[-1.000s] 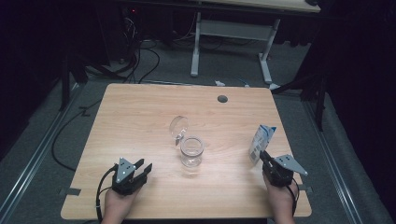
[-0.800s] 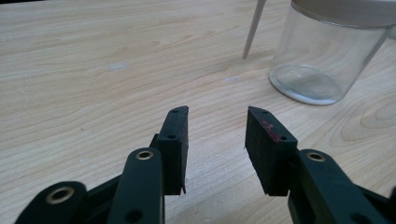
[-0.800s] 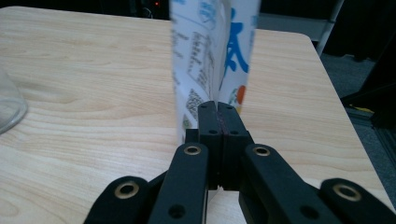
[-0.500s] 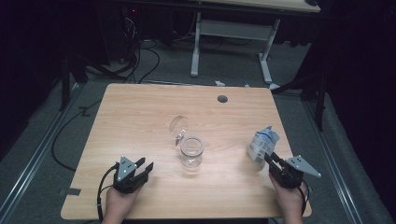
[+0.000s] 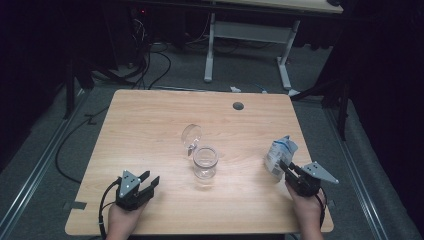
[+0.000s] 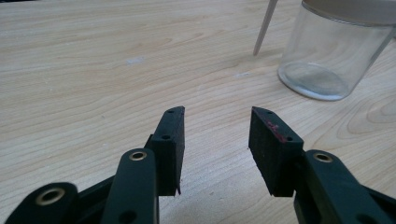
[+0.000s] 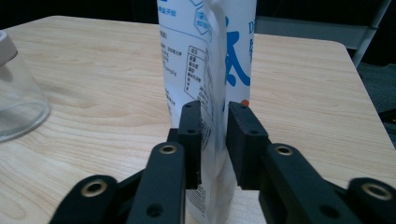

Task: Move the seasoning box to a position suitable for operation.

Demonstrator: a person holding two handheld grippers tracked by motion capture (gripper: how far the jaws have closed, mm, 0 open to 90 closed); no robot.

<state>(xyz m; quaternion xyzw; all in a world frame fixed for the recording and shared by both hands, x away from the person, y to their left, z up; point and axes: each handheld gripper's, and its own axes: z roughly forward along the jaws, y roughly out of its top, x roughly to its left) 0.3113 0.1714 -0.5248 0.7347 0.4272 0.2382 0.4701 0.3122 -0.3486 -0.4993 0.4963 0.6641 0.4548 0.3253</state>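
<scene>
- The white pouch with blue print (image 5: 279, 154) stands upright near the right edge of the desk (image 5: 150, 125), toward the near side; in the right gripper view the pouch (image 7: 210, 70) rises straight up between the two black jaws.
- The right tool (image 5: 286, 167) is clamped on the pouch's side seam low down, both pads against the thin film (its jaws have just been closing, with the pouch between them). The person's right hand (image 5: 306, 207) comes in from the near edge behind it.
- To the left of the pouch, well apart, a clear glass jar (image 5: 205, 161) stands open-mouthed near the middle of the desk; its rounded wall shows at the left edge of the right gripper view as the jar (image 7: 16, 100).
- Just beyond the jar, on its far-left side, its glass lid (image 5: 191, 136) stands tilted and close against it; whether they touch cannot be told.
- Nothing lies on the bare wood between pouch and jar.
- The left tool (image 5: 147, 181) rests near the near-left corner with its jaws apart and nothing between them (they have just been opening a little); its own view shows the jar (image 6: 334, 56) ahead to the right, across bare wood.
- A round cable hole (image 5: 238, 106) sits near the far edge of the desk.
</scene>
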